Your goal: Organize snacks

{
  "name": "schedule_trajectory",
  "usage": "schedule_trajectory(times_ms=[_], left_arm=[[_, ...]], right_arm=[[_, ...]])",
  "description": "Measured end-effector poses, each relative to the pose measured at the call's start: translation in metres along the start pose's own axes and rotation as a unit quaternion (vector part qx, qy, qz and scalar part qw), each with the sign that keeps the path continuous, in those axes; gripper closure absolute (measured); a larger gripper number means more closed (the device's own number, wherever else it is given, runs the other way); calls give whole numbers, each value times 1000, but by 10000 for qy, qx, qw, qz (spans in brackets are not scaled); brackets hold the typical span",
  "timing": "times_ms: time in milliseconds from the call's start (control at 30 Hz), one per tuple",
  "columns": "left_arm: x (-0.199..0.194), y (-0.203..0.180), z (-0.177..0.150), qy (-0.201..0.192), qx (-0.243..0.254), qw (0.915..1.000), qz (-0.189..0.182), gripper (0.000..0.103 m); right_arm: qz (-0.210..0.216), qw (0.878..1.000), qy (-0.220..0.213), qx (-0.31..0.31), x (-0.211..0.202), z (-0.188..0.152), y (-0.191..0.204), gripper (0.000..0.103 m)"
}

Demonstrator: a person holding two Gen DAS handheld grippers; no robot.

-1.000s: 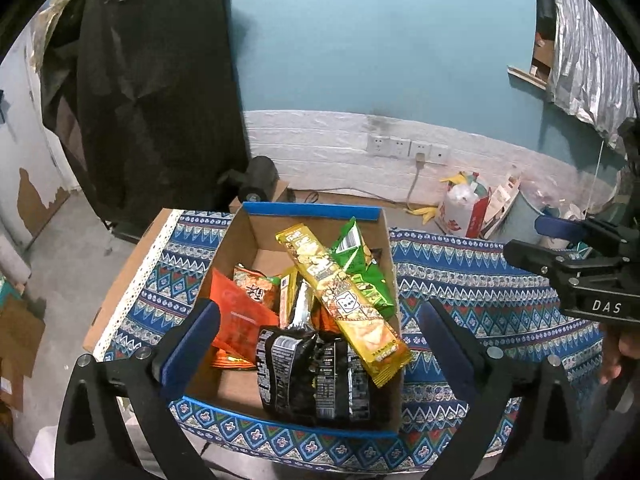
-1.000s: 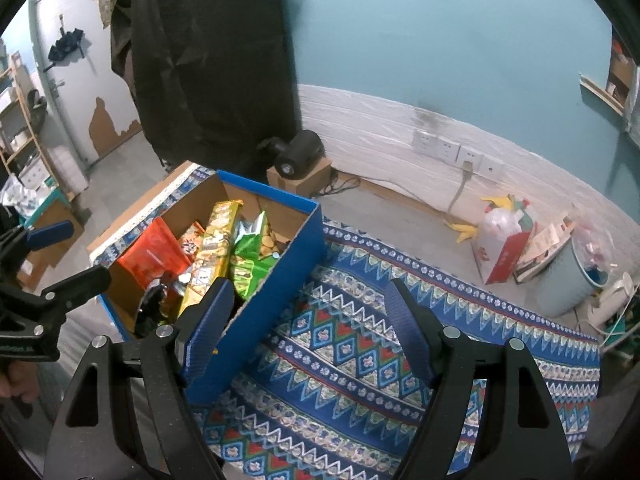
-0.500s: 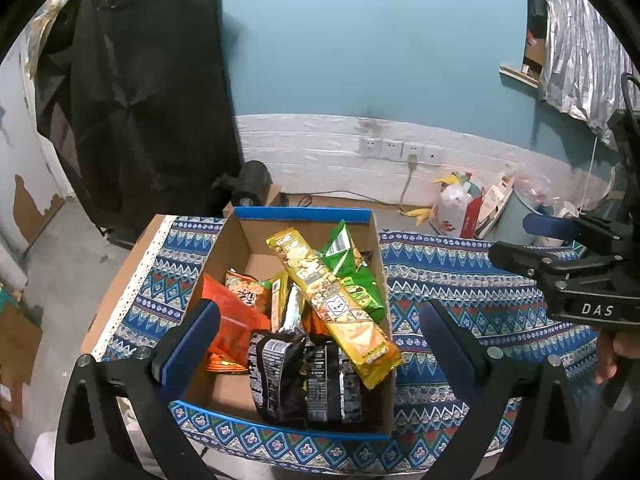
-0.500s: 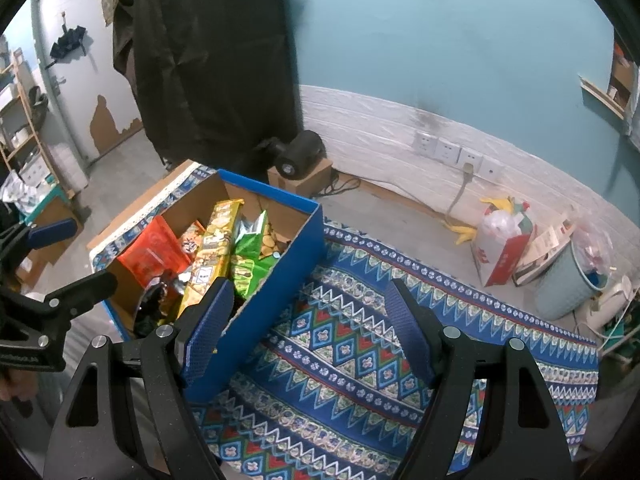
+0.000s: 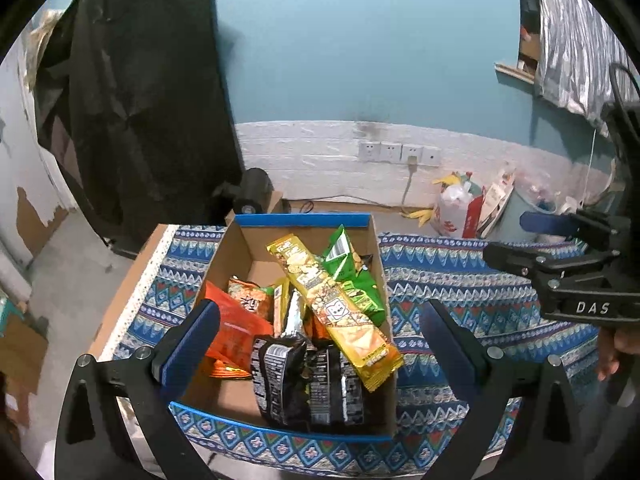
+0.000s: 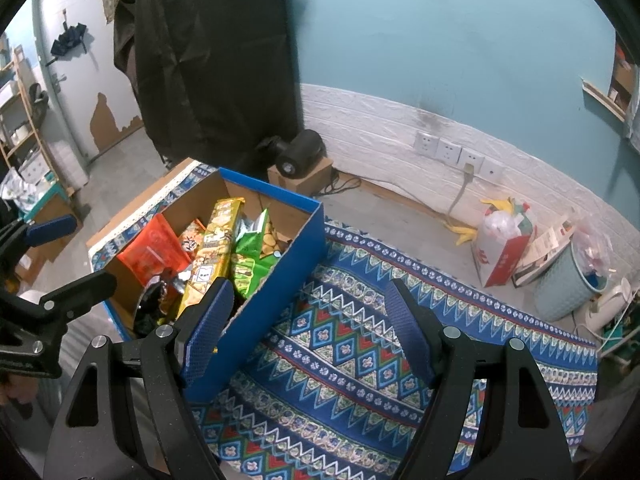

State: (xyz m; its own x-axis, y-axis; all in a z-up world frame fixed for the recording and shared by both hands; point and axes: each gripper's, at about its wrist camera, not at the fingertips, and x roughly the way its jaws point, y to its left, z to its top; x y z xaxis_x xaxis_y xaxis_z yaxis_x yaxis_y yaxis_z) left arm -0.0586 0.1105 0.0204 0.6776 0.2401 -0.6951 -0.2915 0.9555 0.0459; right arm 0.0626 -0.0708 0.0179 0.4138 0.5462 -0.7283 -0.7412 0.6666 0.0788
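A blue cardboard box (image 5: 304, 221) sits on the patterned cloth (image 5: 460, 280) and holds several snack packets: a long yellow one (image 5: 332, 308), green ones (image 5: 352, 276), an orange one (image 5: 236, 332) and black ones (image 5: 308, 384). My left gripper (image 5: 320, 344) is open and empty, hovering above the box's near end. My right gripper (image 6: 308, 328) is open and empty, above the cloth just right of the box (image 6: 280, 280). The same snacks show in the right wrist view, the yellow packet (image 6: 212, 248) on top.
The table's left edge (image 5: 132, 292) runs beside the box. Behind the table are a black hanging cloth (image 5: 136, 92), a dark appliance on a small carton (image 6: 300, 156), wall sockets (image 5: 396, 152), a red-and-white bag (image 6: 504, 248) and a pale bin (image 6: 568, 284).
Both grippers have drifted slightly; the box sits a little lower in the left wrist view. Nothing was grasped or released.
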Motion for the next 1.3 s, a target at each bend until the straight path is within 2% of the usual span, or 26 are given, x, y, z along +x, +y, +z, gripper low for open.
schedule_trajectory(times_ms=[367, 1300], left_arm=[[-6, -1, 1, -139, -46, 9999, -16, 2], [-4, 3, 0, -46, -211, 9998, -2, 2]], right_arm=[[-16, 10000, 15, -10, 1, 0, -1, 26], [-17, 10000, 40, -50, 3, -1, 0, 26]])
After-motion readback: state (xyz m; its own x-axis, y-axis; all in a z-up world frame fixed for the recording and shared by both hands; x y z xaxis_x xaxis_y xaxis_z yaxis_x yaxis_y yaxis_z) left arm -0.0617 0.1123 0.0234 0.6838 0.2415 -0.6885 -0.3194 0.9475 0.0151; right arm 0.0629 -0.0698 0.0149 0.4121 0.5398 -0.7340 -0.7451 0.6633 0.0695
